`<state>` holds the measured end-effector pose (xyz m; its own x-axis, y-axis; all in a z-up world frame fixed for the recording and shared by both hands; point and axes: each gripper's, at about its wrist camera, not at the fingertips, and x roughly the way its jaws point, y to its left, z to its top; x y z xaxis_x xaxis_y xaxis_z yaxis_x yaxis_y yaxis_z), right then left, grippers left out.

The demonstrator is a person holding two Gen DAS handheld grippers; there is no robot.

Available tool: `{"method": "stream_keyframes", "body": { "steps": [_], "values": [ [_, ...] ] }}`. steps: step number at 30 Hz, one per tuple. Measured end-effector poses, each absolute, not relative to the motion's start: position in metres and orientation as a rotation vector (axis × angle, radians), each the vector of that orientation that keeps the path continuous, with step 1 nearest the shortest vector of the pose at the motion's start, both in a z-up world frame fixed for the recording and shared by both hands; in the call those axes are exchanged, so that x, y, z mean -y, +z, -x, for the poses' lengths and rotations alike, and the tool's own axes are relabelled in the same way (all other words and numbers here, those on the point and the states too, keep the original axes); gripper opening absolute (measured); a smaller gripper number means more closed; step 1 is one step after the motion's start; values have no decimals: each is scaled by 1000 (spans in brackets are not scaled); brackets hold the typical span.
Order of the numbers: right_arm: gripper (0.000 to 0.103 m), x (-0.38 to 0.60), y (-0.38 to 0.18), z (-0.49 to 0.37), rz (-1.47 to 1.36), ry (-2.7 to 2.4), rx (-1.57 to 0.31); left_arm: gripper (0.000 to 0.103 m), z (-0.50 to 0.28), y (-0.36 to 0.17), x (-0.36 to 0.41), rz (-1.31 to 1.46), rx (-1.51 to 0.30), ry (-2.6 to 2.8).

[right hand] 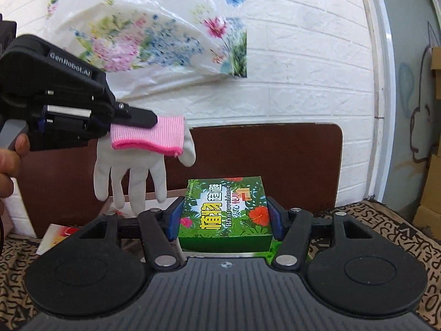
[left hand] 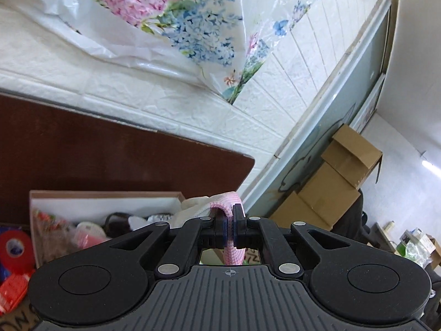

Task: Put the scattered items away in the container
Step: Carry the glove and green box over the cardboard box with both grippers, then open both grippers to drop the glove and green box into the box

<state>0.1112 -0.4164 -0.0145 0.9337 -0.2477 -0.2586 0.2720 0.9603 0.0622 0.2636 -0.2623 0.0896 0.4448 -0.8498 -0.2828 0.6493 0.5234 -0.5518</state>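
My left gripper is shut on the pink cuff of a white glove. In the right wrist view that left gripper is held in the air at the left by a hand, and the glove hangs from it with its fingers down. My right gripper is shut on a green box with a flower print, its blue pads pressing the box's two sides. A cardboard container with a white inside lies below and left of the left gripper, with several items in it.
A red tape roll and a red-orange item lie left of the container. A dark brown board stands behind it, against a white brick wall with a floral plastic bag. Stacked cartons stand at the right. A patterned cloth covers the surface.
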Motion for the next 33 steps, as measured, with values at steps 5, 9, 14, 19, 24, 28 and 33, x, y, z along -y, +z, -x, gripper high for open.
{"method": "stream_keyframes", "body": {
  "steps": [5, 9, 14, 19, 24, 28, 33],
  "values": [
    [65, 434, -23, -154, -96, -261, -279, 10, -298, 82, 282, 439, -579, -974],
    [65, 438, -36, -189, -65, -258, -318, 11, -317, 54, 295, 426, -629, -958],
    [65, 441, -48, -214, -92, -222, -386, 23, -330, 28, 300, 423, -682, -929],
    [84, 435, -47, -207, -49, -210, -378, 95, -316, 32, 294, 360, -636, -915],
    [100, 426, -44, -180, 11, -231, -349, 102, -296, 39, 288, 314, -620, -913],
    [101, 422, -40, -166, 24, -228, -355, 103, -277, 34, 283, 300, -638, -916],
    [102, 418, -37, -154, 17, -223, -365, 103, -269, 26, 270, 327, -648, -890]
  ]
}}
